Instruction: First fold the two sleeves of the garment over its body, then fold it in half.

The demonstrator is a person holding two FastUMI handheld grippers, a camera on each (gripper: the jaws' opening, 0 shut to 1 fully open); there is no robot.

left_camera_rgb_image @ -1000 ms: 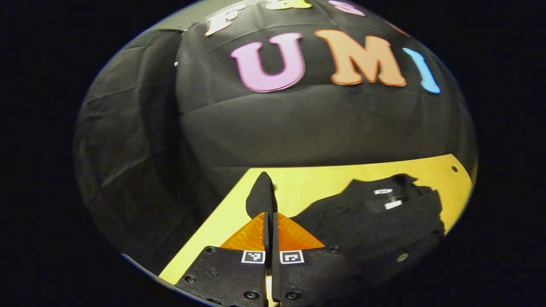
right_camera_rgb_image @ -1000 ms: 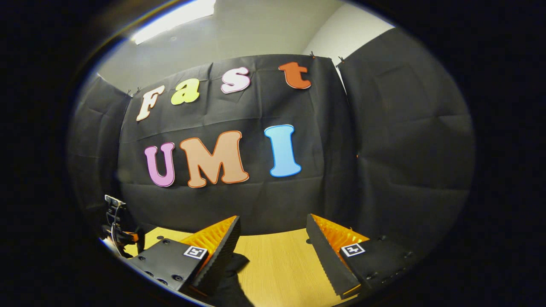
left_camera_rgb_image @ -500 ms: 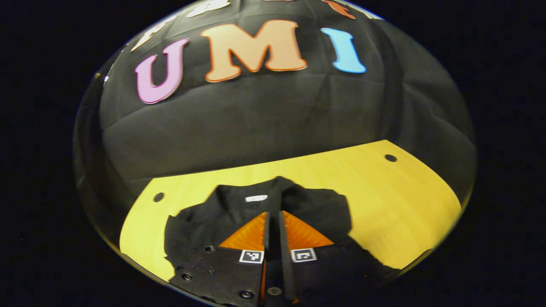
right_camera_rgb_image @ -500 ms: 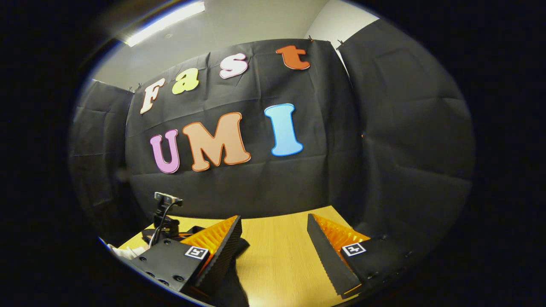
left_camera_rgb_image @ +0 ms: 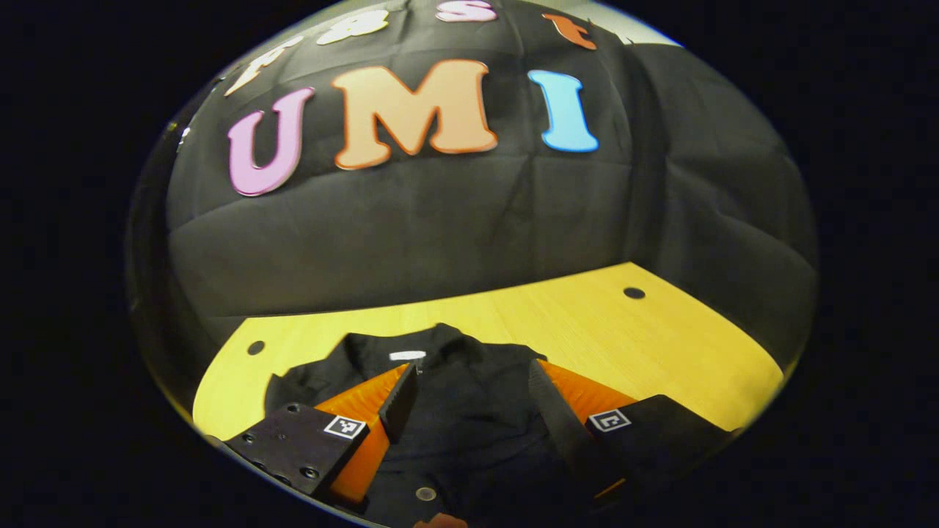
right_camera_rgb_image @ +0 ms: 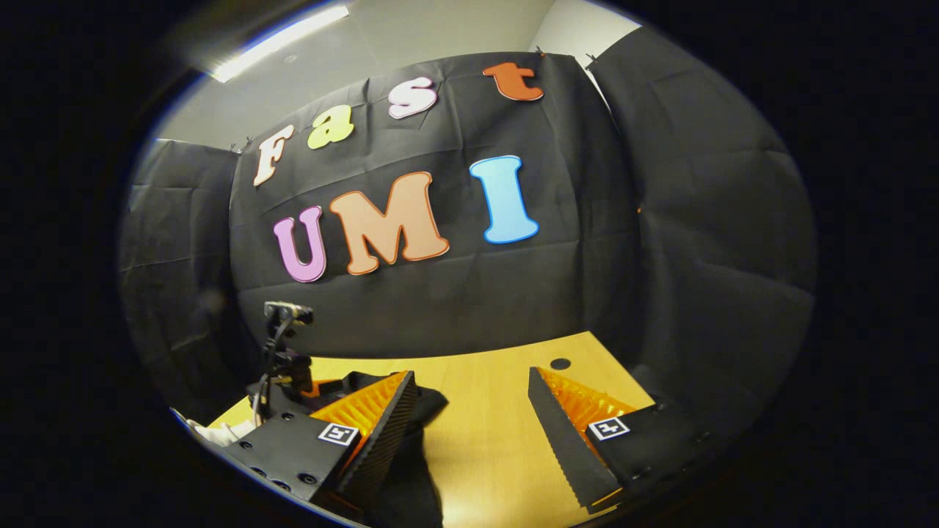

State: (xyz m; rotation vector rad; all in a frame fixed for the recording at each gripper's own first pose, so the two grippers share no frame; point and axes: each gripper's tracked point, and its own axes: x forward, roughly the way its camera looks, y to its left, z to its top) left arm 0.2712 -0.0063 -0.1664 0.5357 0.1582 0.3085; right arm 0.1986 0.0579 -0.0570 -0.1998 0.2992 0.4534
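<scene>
Left gripper (left_camera_rgb_image: 469, 385): jaws spread wide, holding nothing, poised directly over the black garment (left_camera_rgb_image: 469, 425) on the wooden table (left_camera_rgb_image: 660, 345), collar ahead of the fingertips. Right gripper (right_camera_rgb_image: 469, 425): also wide open and empty; garment edge lies off its left finger. Left gripper is nearer.

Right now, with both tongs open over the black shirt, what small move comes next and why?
Probably lower the left tongs onto the garment and pinch its near edge: they hang open above the bunched fabric on the table, gripping nothing. The right tongs are open too.
</scene>
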